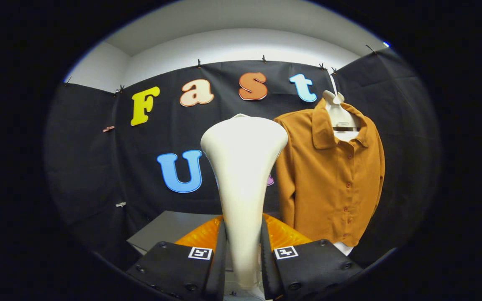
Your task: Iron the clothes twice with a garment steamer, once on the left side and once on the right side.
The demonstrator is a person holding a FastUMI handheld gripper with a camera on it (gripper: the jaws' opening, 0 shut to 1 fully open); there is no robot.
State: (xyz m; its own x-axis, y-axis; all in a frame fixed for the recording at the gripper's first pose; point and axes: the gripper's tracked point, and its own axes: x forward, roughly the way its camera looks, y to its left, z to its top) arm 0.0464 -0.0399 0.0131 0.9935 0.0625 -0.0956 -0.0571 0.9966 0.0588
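Observation:
My gripper (243,251) is shut on the white garment steamer (243,175), both fingers pressing on its narrow handle. The steamer stands upright between the fingers, and its wide head rises well above them. A mustard-orange button shirt (333,179) hangs on a white hanger (338,108) against the black wall, beyond the fingers and to the right of the steamer head. The steamer head is apart from the shirt, its right edge close to the shirt's left sleeve. The shirt's front faces me, buttoned down the middle.
An orange translucent base (280,234) sits just behind the fingers, low around the steamer's handle. A grey tabletop (165,230) lies below and to the left. Black cloth walls close in the back and both sides.

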